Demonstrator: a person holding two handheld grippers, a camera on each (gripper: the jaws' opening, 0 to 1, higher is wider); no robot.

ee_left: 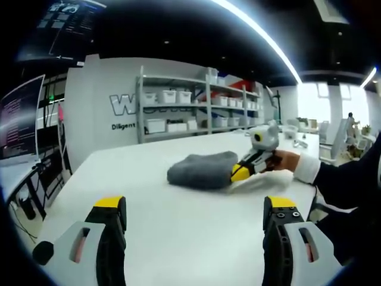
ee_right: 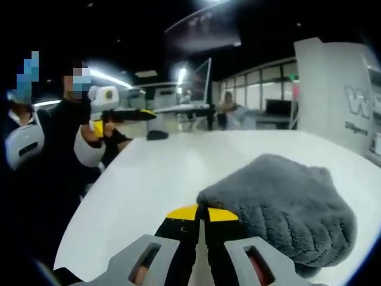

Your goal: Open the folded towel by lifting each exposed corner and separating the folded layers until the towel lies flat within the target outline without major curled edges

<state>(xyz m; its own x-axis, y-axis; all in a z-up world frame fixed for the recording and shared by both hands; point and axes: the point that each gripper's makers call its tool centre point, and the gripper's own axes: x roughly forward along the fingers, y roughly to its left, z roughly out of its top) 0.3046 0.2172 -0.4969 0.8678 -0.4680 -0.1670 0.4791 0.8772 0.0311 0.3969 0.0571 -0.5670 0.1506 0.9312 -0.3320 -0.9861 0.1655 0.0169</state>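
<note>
Right up close in the left gripper view, the left tool (ee_left: pixel 195 211) hangs just above the white table (ee_left: pixel 178 238), its yellow-tipped jaws spread wide with nothing between them. Further out on that same table sits the grey towel (ee_left: pixel 201 170), bunched in a folded heap, and the right tool (ee_left: pixel 241 173) is in at its near edge, a hand (ee_left: pixel 284 161) with a white cuff behind it. In the right gripper view the right tool's jaws are pressed together at the hem of the towel (ee_right: pixel 286 202) (whether any cloth is pinched between them, I cannot tell). Beyond the table, metal shelving (ee_left: pixel 196 104) holds white bins against a white wall with large lettering, monitors (ee_left: pixel 21 116) stand off to one side, and long ceiling light strips (ee_left: pixel 262 36) run overhead.
</note>
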